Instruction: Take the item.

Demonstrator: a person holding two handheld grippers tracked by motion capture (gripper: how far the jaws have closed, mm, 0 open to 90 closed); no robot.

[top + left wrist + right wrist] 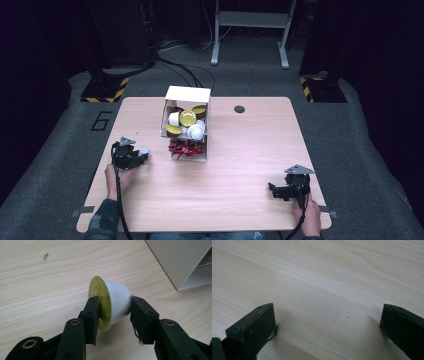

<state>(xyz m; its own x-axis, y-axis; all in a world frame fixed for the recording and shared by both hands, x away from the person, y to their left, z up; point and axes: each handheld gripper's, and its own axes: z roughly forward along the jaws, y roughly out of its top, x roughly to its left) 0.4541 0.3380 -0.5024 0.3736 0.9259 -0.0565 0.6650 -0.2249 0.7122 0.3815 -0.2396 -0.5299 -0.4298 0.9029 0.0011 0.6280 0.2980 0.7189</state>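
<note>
The left gripper (113,308) has its jaws clamped on a small white cup (117,303) with a yellow-green foil lid, tipped on its side just above the surface (37,290), near the white box (180,260). The right gripper (328,322) rests well apart, jaws wide open over bare wood.

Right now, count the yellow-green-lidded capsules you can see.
4, maybe more hidden: one clamped in the left gripper, its yellow-green-lidded capsule lying sideways; three in the white box, middle, far right and left.

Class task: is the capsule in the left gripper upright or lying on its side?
On its side: the capsule has its green foil lid facing sideways, gripped lid-to-base by the left gripper just above the table.
</note>
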